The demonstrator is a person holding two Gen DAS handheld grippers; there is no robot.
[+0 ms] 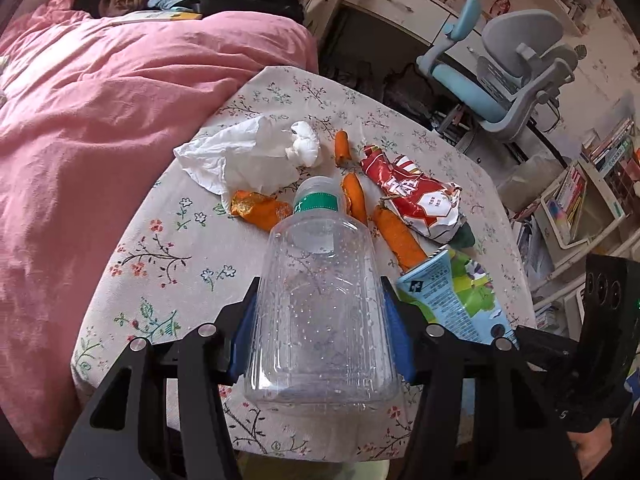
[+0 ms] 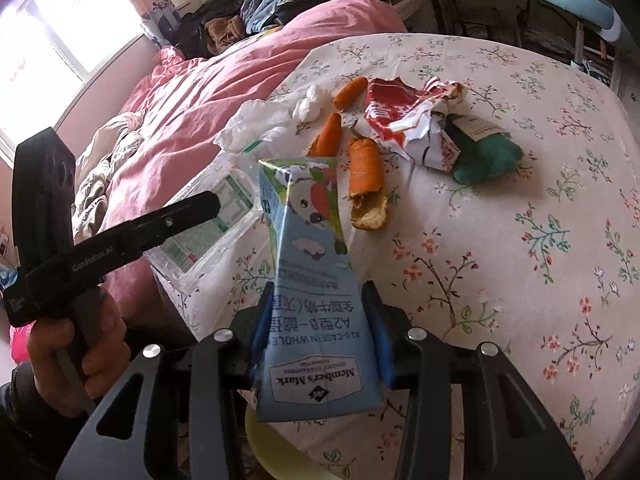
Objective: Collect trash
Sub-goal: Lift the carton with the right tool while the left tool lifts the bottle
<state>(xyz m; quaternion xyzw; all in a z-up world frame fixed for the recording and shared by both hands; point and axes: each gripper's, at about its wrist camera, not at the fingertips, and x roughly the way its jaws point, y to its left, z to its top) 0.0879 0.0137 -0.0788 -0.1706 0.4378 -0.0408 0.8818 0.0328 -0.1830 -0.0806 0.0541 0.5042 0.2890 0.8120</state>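
Floral tabletop [image 1: 168,240] beside a pink bed: left tool [image 1: 320,312] clamps a clear bottle [image 1: 320,300], right tool [image 2: 320,320] clamps a milk carton [image 2: 308,280]; keep both grips firm, lift clear of peels [image 2: 366,184].

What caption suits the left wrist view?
Left gripper fingers clamp a clear plastic bottle above the floral tablecloth, beside orange peel pieces and a red snack wrapper.

Place: a home bedroom.
Bed [image 1: 120,120]: lying at nine o'clock under a pink quilt.
Desk chair [image 1: 508,76]: standing at two o'clock.
Bookshelves [image 1: 592,200]: sitting at three o'clock.
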